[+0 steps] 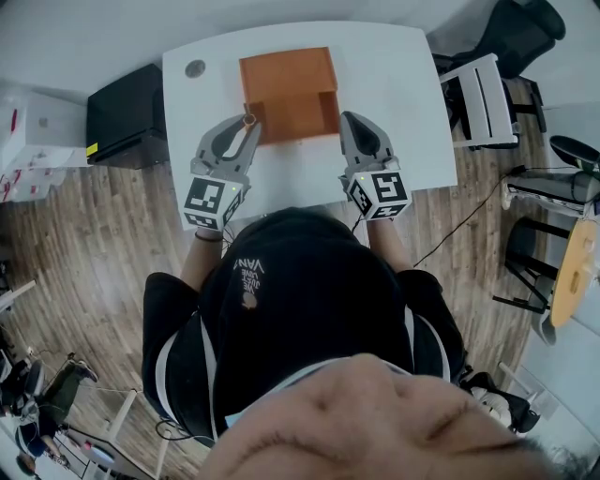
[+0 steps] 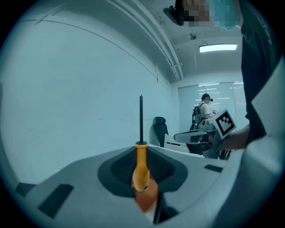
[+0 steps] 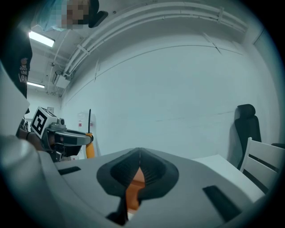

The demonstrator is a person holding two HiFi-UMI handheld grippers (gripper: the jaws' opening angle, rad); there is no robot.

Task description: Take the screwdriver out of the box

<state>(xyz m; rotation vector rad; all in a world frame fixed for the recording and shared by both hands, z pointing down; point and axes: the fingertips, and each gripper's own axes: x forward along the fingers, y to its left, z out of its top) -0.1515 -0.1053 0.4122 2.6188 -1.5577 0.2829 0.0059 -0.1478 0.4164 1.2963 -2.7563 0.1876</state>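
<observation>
An open orange box (image 1: pixel 291 84) sits on the white table (image 1: pixel 394 75). A screwdriver (image 2: pixel 141 167) with a yellow handle and a thin dark shaft stands upright in my left gripper (image 1: pixel 246 124), which is shut on the handle at the box's front left corner. In the left gripper view the shaft points straight up and the orange of the box shows below the handle. My right gripper (image 1: pixel 350 118) rests at the box's front right corner, shut with nothing between its jaws. The right gripper view shows the left gripper (image 3: pixel 67 138) with the screwdriver (image 3: pixel 89 149) off to the left.
A small round grey object (image 1: pixel 195 68) lies at the table's far left corner. A black cabinet (image 1: pixel 122 117) stands left of the table, a white chair (image 1: pixel 483 98) and a black office chair (image 1: pixel 525 28) right of it. A person (image 2: pixel 205 109) stands far off.
</observation>
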